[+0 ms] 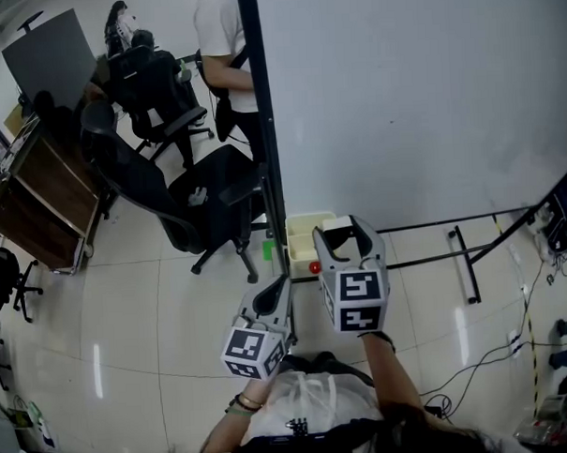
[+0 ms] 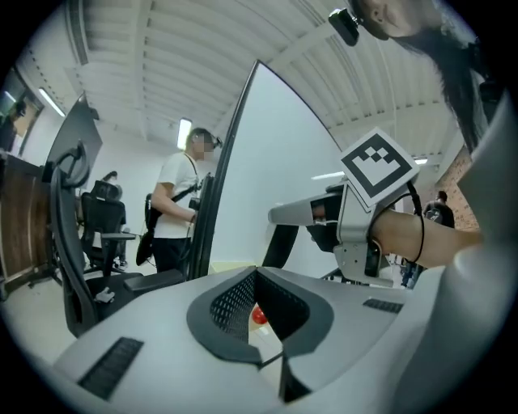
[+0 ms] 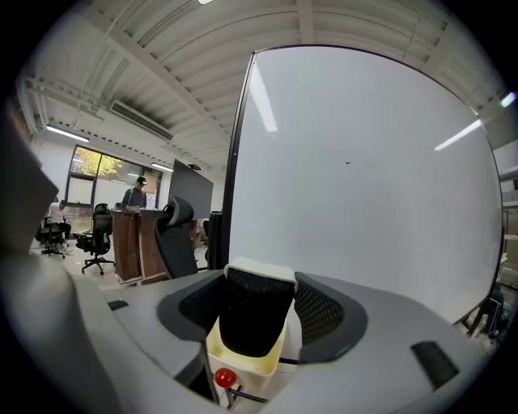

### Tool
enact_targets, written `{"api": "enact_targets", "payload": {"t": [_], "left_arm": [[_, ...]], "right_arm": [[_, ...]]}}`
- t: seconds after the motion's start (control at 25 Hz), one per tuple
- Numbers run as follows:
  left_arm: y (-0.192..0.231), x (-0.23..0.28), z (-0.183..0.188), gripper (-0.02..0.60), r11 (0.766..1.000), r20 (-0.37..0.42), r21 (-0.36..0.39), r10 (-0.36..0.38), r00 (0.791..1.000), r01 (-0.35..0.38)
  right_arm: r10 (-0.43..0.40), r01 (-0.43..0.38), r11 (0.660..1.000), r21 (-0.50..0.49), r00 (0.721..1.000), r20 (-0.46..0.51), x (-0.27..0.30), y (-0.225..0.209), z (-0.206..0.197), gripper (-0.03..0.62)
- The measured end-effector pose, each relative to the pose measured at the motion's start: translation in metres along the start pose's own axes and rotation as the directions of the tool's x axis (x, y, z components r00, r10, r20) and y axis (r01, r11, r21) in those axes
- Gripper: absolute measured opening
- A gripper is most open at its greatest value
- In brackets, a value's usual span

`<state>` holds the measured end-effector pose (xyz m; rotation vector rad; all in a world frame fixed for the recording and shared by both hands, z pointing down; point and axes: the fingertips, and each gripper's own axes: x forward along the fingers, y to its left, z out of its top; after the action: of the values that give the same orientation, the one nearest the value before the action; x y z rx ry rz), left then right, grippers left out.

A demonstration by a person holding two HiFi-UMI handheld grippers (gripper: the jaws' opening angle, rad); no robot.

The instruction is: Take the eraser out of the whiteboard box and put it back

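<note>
My right gripper (image 1: 346, 231) is shut on the eraser (image 1: 337, 235), a white-backed block with a black felt face. It holds the eraser just above the pale yellow whiteboard box (image 1: 302, 231) at the board's lower left corner. In the right gripper view the eraser (image 3: 252, 319) stands upright between the jaws of the right gripper (image 3: 261, 285), over the box (image 3: 243, 365). A red knob (image 3: 224, 377) sits under the box. My left gripper (image 1: 279, 287) hangs lower and to the left with its jaws together and nothing in them. In the left gripper view the left gripper (image 2: 257, 273) points at the box.
A large whiteboard (image 1: 418, 93) on a black frame fills the right side, its stand legs (image 1: 463, 260) on the tiled floor. Black office chairs (image 1: 207, 201) stand to the left of it. A person (image 1: 224, 45) stands behind the board's edge. Cables (image 1: 477, 363) lie at the right.
</note>
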<state>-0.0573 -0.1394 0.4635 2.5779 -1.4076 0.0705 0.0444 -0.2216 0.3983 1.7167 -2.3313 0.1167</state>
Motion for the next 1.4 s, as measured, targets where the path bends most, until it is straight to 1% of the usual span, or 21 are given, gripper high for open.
{"api": "enact_targets", "payload": {"t": [0.08,0.12,0.28,0.44,0.52,0.6,0.68,0.8,0.84,0.88,0.92,1.0,1.08,1.16,1.24,1.28,1.32,1.4], "left_arm": [[0.001,0.000,0.005,-0.014,1.000,0.038,-0.022,0.007,0.999,-0.006],[0.002,0.000,0.006,-0.014,1.000,0.045,-0.031,0.008,0.999,-0.007],[0.004,-0.001,0.002,-0.014,0.999,0.023,-0.043,0.015,1.000,-0.014],[0.007,-0.002,-0.001,-0.014,0.998,0.016,-0.053,0.028,0.999,-0.027],[0.007,-0.001,-0.002,-0.014,0.998,0.016,-0.054,0.030,0.999,-0.029],[0.007,-0.001,-0.002,-0.014,0.998,0.018,-0.061,0.031,0.999,-0.030],[0.008,-0.001,-0.003,-0.014,0.997,0.018,-0.068,0.035,0.999,-0.034],[0.013,-0.005,-0.002,-0.014,0.996,0.020,-0.074,0.053,0.998,-0.051],[0.015,-0.006,-0.001,-0.014,0.995,0.020,-0.076,0.060,0.998,-0.058],[0.017,-0.007,-0.001,-0.014,0.995,0.020,-0.078,0.067,0.998,-0.065],[0.019,-0.008,-0.001,-0.014,0.994,0.021,-0.080,0.073,0.997,-0.071],[0.022,-0.009,0.000,-0.014,0.993,0.022,-0.083,0.082,0.996,-0.080],[0.022,-0.010,0.000,-0.014,0.993,0.024,-0.085,0.082,0.996,-0.080],[0.020,-0.010,0.001,-0.014,0.993,0.026,-0.088,0.077,0.997,-0.074],[0.018,-0.009,0.002,-0.014,0.994,0.024,-0.089,0.072,0.997,-0.070],[0.017,-0.008,0.002,-0.014,0.994,0.023,-0.090,0.068,0.997,-0.066],[0.016,-0.006,0.001,-0.014,0.994,0.021,-0.090,0.063,0.998,-0.061],[0.014,-0.002,0.000,-0.014,0.995,0.018,-0.090,0.050,0.999,-0.048]], "right_arm": [[0.003,-0.003,1.000,0.007,1.000,0.003,0.000,0.000,0.002,0.282],[0.003,-0.003,1.000,0.006,1.000,0.004,0.001,0.000,0.001,0.282],[0.000,0.000,1.000,0.007,1.000,0.016,0.004,-0.001,0.005,0.282],[-0.028,0.027,1.000,0.012,0.996,0.085,0.019,-0.005,0.023,0.282],[-0.042,0.041,0.999,0.013,0.995,0.092,0.036,-0.002,0.026,0.282],[-0.060,0.060,0.998,-0.011,0.997,0.056,0.058,0.000,0.011,0.283],[-0.067,0.067,0.997,-0.041,0.998,-0.008,0.080,0.005,-0.018,0.284],[-0.047,0.040,0.998,-0.056,0.990,-0.133,0.099,0.013,-0.067,0.288],[-0.037,0.030,0.998,-0.046,0.987,-0.159,0.101,0.015,-0.078,0.305],[-0.024,0.019,0.999,-0.028,0.986,-0.167,0.103,0.017,-0.084,0.324],[-0.009,0.008,1.000,-0.008,0.986,-0.164,0.104,0.018,-0.085,0.370],[0.002,0.000,1.000,0.014,0.990,-0.138,0.099,0.017,-0.073,0.387],[-0.005,0.005,1.000,0.009,0.997,-0.080,0.079,0.011,-0.045,0.367],[0.004,-0.003,0.999,0.032,1.000,-0.018,0.053,0.007,-0.026,0.309],[0.013,-0.015,0.995,0.095,1.000,0.021,0.026,0.002,-0.020,0.223],[0.018,-0.021,0.991,0.129,0.999,0.027,0.014,0.001,-0.019,0.185],[0.025,-0.028,0.988,0.154,0.999,0.024,0.003,0.002,-0.019,0.167],[0.031,-0.031,0.984,0.175,1.000,0.003,-0.011,0.003,-0.027,0.160]]}}
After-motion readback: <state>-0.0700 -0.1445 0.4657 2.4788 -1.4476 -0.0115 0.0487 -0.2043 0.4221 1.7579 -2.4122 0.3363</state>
